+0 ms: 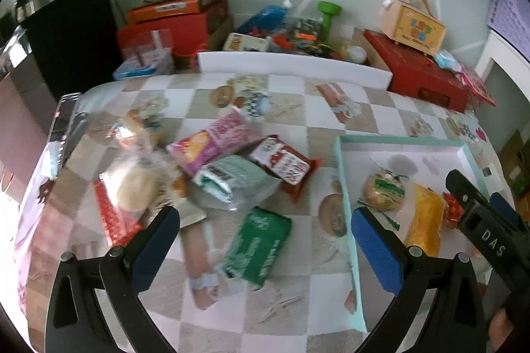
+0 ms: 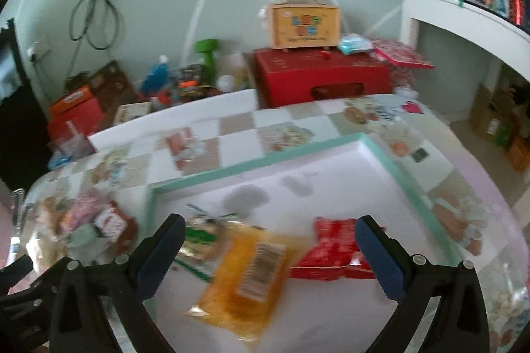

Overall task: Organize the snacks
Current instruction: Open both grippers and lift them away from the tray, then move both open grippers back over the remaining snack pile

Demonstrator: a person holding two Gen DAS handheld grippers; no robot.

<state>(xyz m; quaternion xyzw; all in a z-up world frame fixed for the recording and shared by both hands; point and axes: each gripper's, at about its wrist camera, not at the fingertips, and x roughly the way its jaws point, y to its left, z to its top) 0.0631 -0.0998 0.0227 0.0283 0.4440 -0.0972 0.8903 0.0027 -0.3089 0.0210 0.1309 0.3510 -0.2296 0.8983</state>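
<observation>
Both tongs gape wide, gripping nothing. Landmark: the mint-rimmed tray (image 1: 344, 187). Left of it, the left gripper (image 1: 265, 227) hangs over a green packet (image 1: 256, 245), with a heap of pink, pale-green and red-and-white snack packets (image 1: 232, 160) beyond. Over the tray itself, the right gripper (image 2: 270, 250) hovers above a yellow packet (image 2: 246, 273), between a green-striped bag (image 2: 198, 237) and a red packet (image 2: 331, 253).
</observation>
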